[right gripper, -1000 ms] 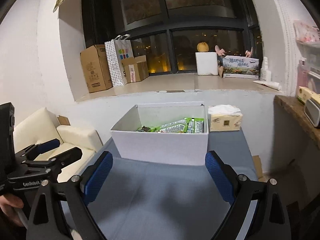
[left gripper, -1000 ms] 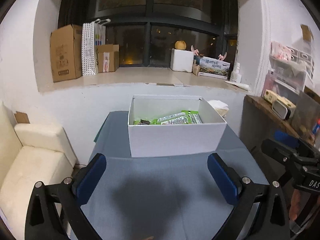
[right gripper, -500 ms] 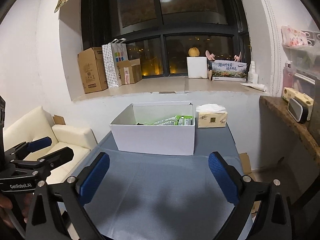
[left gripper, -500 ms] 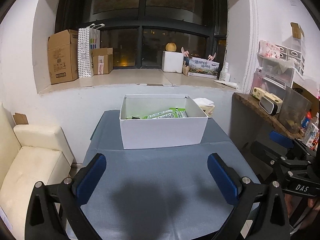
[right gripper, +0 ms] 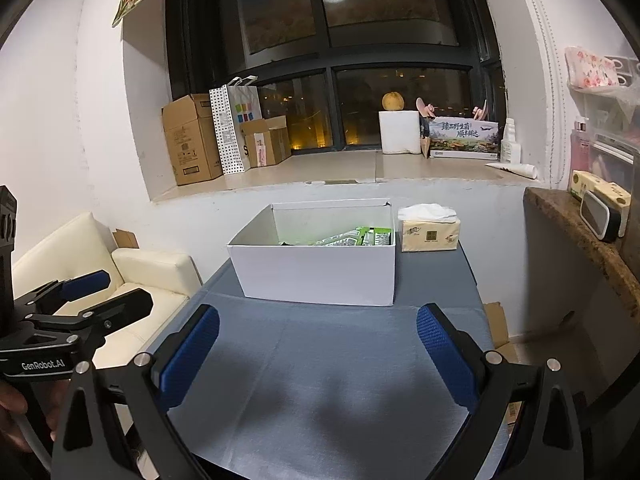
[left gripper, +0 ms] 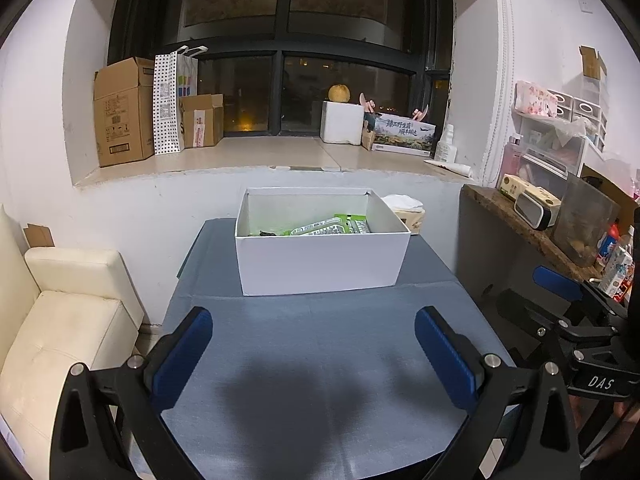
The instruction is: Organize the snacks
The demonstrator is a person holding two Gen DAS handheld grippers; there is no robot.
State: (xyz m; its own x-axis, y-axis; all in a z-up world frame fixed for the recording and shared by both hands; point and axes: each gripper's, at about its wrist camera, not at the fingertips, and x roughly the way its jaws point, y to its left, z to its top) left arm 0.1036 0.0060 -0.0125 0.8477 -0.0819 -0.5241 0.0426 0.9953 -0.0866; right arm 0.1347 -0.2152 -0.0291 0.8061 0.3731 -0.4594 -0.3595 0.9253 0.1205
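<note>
tissue pack (right gripper: 430, 232) clear from right – left half-hidden

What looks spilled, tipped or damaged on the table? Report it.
Nothing stands out. The white box sits upright on the grey tablecloth with green snack packets inside; the tissue pack stands beside it.

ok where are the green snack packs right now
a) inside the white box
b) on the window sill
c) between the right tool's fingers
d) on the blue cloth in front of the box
a: the green packs lie inside the open white box, while both tools hang empty over the bare cloth.
</note>
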